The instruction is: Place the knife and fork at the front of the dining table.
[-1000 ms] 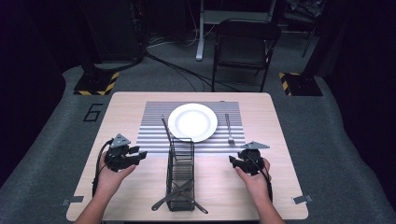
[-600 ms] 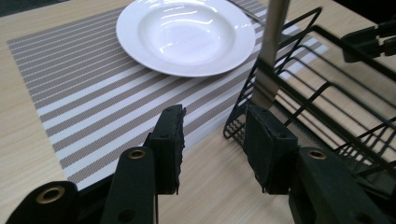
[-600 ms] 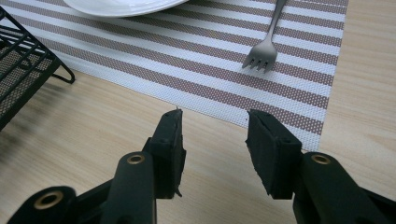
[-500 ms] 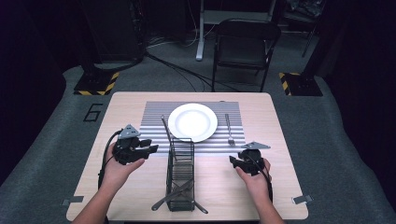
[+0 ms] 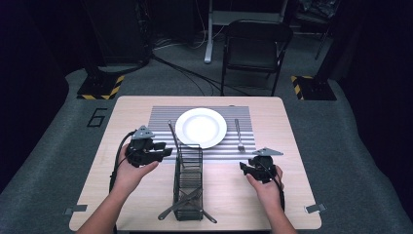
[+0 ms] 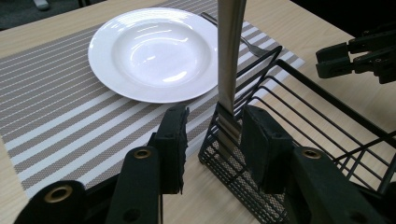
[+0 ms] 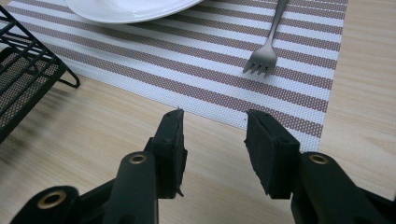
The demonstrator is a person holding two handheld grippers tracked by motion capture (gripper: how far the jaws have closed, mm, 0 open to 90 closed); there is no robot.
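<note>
A black wire cutlery basket (image 5: 188, 171) lies lengthwise on the table in front of the white plate (image 5: 200, 127). A long metal utensil handle (image 6: 230, 51) rises from the basket's far end. My left gripper (image 5: 165, 152) sits at the basket's left side. Its jaws have just been closing and stand apart around that handle (image 5: 174, 137), which is close to the right pad (image 6: 261, 140); the left pad is clear of it. My right gripper (image 5: 244, 168) hovers open over bare wood, short of a fork (image 7: 266, 51) lying on the striped placemat (image 7: 299, 88).
More utensils (image 5: 187, 210) poke out of the basket's near end by the table's front edge. The fork (image 5: 238, 134) lies right of the plate. Past the table's far edge stands a black chair (image 5: 255, 48). My right gripper (image 6: 356, 55) appears beyond the basket in the left gripper view.
My left gripper has moved right and upward, from open table to the basket's far-left corner beside the standing handle. The right gripper has stayed where it was.
</note>
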